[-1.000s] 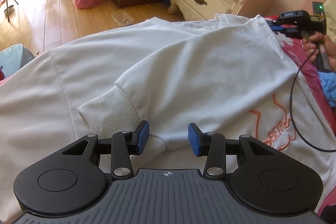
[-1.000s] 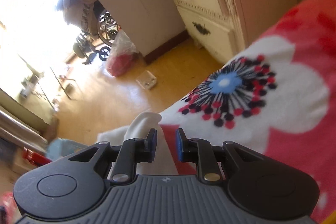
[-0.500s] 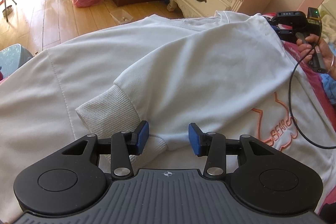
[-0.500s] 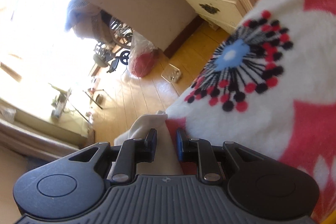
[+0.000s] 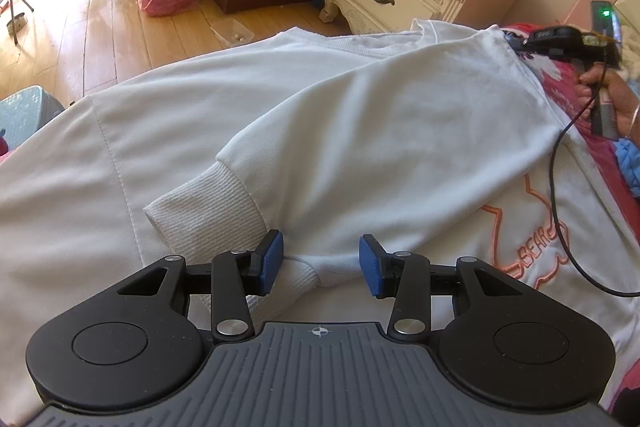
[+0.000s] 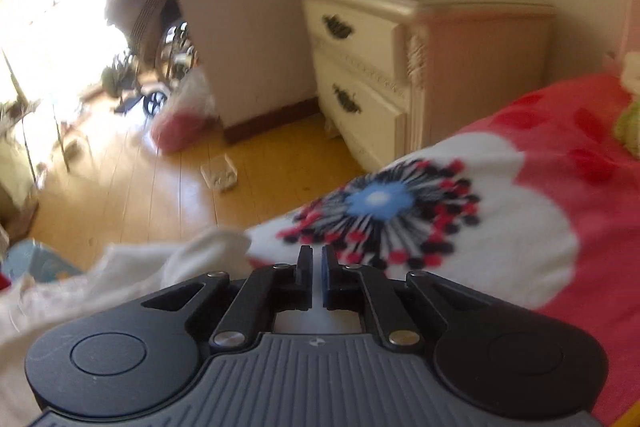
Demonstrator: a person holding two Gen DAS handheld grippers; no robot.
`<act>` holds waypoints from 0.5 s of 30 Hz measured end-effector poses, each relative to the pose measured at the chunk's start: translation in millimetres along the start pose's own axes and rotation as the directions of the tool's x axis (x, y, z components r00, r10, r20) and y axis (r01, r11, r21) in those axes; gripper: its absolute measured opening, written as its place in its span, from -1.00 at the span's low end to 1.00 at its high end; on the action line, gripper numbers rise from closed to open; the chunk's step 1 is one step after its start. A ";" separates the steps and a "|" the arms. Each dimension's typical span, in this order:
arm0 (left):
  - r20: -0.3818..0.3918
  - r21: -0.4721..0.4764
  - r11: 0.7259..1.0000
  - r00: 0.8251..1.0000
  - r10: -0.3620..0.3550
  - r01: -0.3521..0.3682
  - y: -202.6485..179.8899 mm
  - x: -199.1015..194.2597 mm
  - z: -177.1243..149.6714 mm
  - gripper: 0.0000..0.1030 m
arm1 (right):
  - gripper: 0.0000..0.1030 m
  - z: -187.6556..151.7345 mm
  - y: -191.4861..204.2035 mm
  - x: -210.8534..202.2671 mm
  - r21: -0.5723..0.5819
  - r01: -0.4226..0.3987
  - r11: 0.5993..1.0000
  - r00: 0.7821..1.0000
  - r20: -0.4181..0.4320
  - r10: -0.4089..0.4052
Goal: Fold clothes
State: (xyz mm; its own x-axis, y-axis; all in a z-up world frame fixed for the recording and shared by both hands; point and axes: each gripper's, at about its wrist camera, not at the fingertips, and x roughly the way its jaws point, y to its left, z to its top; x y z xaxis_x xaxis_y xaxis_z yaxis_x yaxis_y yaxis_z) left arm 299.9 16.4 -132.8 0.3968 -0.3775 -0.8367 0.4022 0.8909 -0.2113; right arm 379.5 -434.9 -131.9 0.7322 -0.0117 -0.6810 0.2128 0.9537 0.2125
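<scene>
Swung level, the right hand-held gripper (image 6: 316, 263) has closed empty beside the soft white sweatshirt (image 6: 132, 267); the left hand-held gripper (image 5: 320, 263) gapes over its ribbed cuff (image 5: 208, 211).

Black hand-held gripper (image 5: 320, 263), blue pads (image 5: 370, 265), silver screws, ribbed grey housing

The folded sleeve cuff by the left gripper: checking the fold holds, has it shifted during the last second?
No. The ribbed cuff lies at the same spot against the sweatshirt's side seam, just ahead of the left gripper.

Right hand-held gripper (image 6: 316, 269): jaws shut, nothing visibly pinched.
White garment (image 6: 132, 267): just left, bunched.
Bedspread (image 6: 500, 211): floral, beneath.
</scene>
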 end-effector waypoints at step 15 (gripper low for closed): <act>0.004 0.008 1.000 1.000 -0.002 0.002 -0.1 -0.9 -1.6 -0.19 | -0.89 10.4 -17.3 36.4 0.272 -0.128 0.954 0.989 -0.042 0.144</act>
State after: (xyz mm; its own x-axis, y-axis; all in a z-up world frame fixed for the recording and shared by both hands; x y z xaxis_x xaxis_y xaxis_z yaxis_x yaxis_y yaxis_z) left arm 298.2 17.0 -132.9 0.3991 -0.3807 -0.8341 0.4097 0.8879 -0.2092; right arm 409.2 -455.0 -153.0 0.7272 0.1389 -0.6722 0.2855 0.8294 0.4802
